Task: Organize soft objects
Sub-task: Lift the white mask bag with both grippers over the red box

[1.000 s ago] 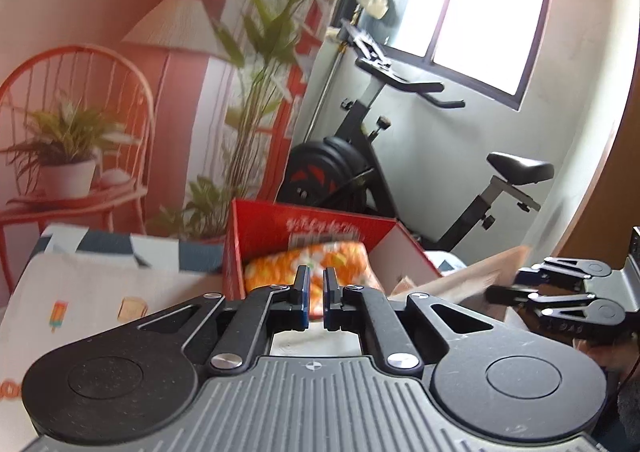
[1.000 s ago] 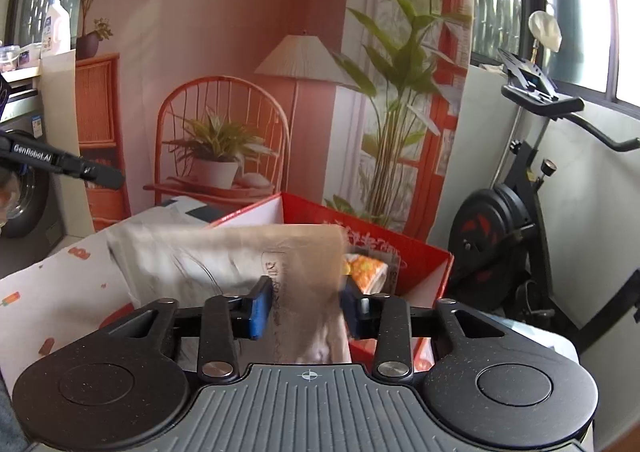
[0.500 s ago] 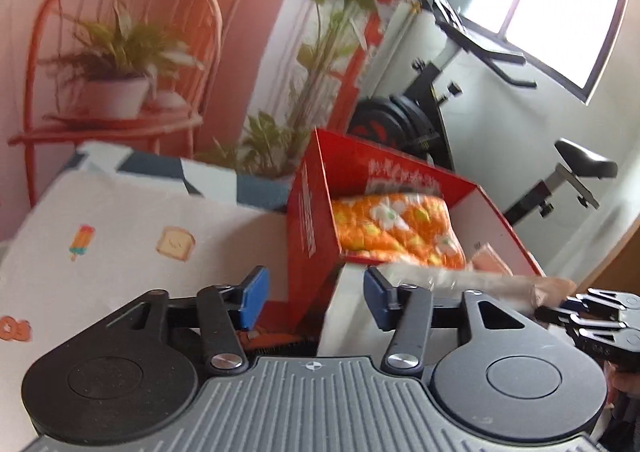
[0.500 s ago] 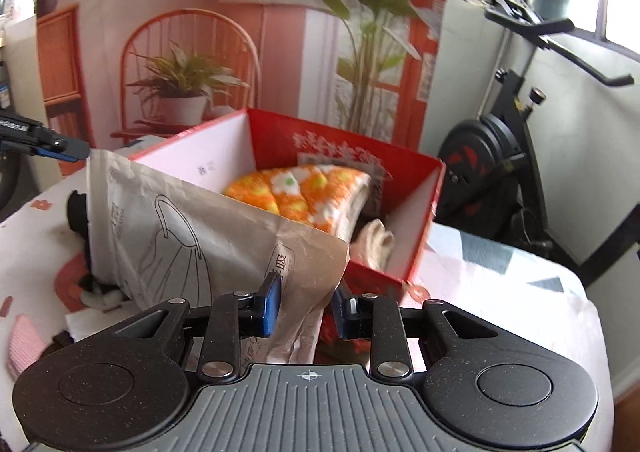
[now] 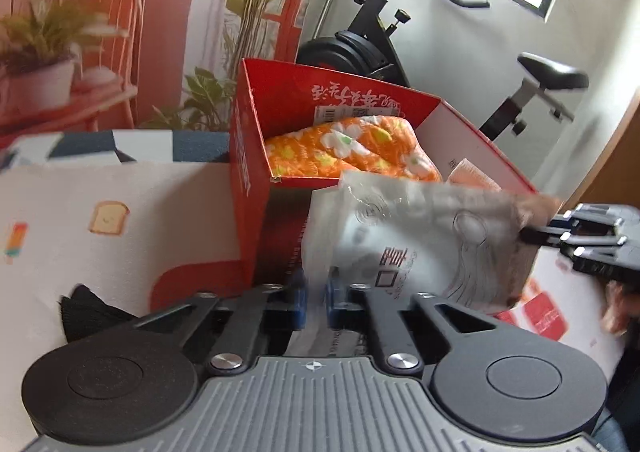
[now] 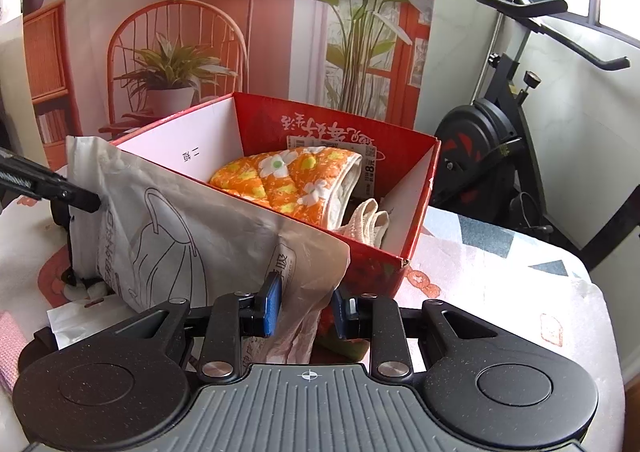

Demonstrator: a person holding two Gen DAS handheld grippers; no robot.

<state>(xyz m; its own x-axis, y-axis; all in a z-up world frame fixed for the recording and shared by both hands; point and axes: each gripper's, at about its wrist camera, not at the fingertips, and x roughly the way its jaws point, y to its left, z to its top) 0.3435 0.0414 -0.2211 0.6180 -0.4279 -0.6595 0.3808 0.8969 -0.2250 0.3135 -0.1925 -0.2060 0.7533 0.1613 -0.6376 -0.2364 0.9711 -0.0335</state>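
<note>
Both hands are now lower than a second ago, bringing the bag (image 6: pixel 168 236) down beside the red box (image 6: pixel 416 212), which is looming larger on the worktop (image 5: pixel 120 212). We are carrying the bag stretched between us: right tongs (image 6: pixel 306 306) pinching one crumpled corner, left tongs (image 5: pixel 314 298) closing on the other edge. Next we are judging a lift over the near wall, since the orange quilt (image 6: pixel 288 180) and cream cloth (image 6: pixel 366 222) are filling the box. Black fabric (image 5: pixel 88 312) is lying nearby.
</note>
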